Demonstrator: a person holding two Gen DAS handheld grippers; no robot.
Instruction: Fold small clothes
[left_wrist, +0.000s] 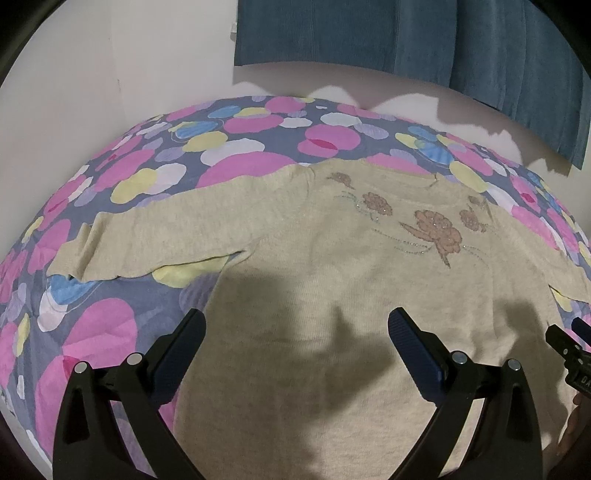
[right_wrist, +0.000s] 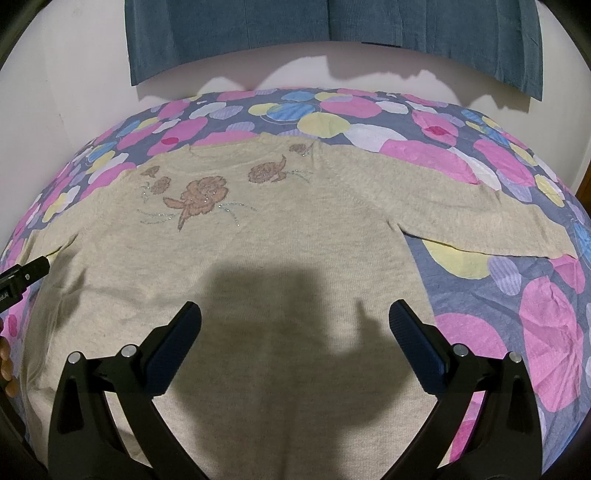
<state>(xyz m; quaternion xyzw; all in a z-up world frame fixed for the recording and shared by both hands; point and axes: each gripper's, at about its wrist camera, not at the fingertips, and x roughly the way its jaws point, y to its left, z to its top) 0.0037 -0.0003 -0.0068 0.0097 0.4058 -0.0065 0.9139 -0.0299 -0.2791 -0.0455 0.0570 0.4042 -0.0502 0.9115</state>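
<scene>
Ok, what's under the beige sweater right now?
The beige sweater lies flat, front up, on a floral bedsheet, which shows all round it and between sleeve and body. Whatever sits directly beneath the sweater's body is covered and cannot be seen.

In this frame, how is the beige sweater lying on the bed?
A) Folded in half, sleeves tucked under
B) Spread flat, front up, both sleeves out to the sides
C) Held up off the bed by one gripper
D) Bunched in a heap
B: the sweater lies flat on the floral sheet, flower design up, sleeves spread; the left gripper and right gripper are open above it.
</scene>
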